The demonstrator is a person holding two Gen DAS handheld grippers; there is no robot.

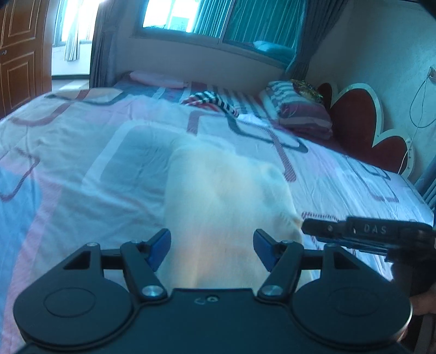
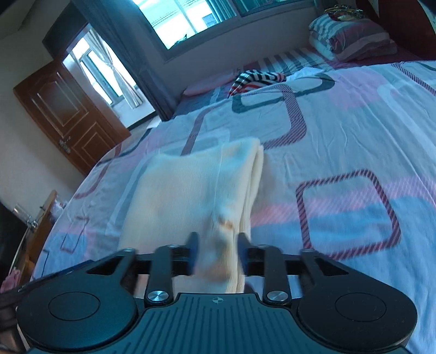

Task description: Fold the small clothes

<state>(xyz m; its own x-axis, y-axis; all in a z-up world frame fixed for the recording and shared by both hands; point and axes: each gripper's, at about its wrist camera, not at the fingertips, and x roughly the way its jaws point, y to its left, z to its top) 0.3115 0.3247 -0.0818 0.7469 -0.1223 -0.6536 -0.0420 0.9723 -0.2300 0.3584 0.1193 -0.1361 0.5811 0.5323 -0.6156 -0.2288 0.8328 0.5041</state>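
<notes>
Room: bedroom with a wooden door (image 2: 72, 117), a wide window (image 1: 218, 19) with teal curtains, and a red headboard (image 1: 359, 128) against the wall.
Bed: the bed (image 2: 340, 130) fills both views, covered by a sheet printed with pink, blue and striped rounded squares.
Cloth: a cream folded cloth (image 2: 196, 190) lies flat on the sheet, its layered edge on the right in the right wrist view; in the left wrist view it is blurred (image 1: 226, 196).
Left claw: the left claw (image 1: 212, 249) is spread wide, with the near end of the cloth between its blue pads (image 1: 159, 249), which stand clear of the fabric.
Right claw: the right claw (image 2: 218, 253) is partly spread, with the near end of the cloth between its fingers; the view is blurred, but the pads appear to stand off the fabric. From the left wrist view its tip (image 1: 321, 227) sits just beside the cloth's right corner.
Far side: a striped garment (image 2: 256, 79) lies bunched near the far edge, well apart from the cloth.
Pillows: striped pillows (image 1: 299, 109) are stacked by the headboard.
</notes>
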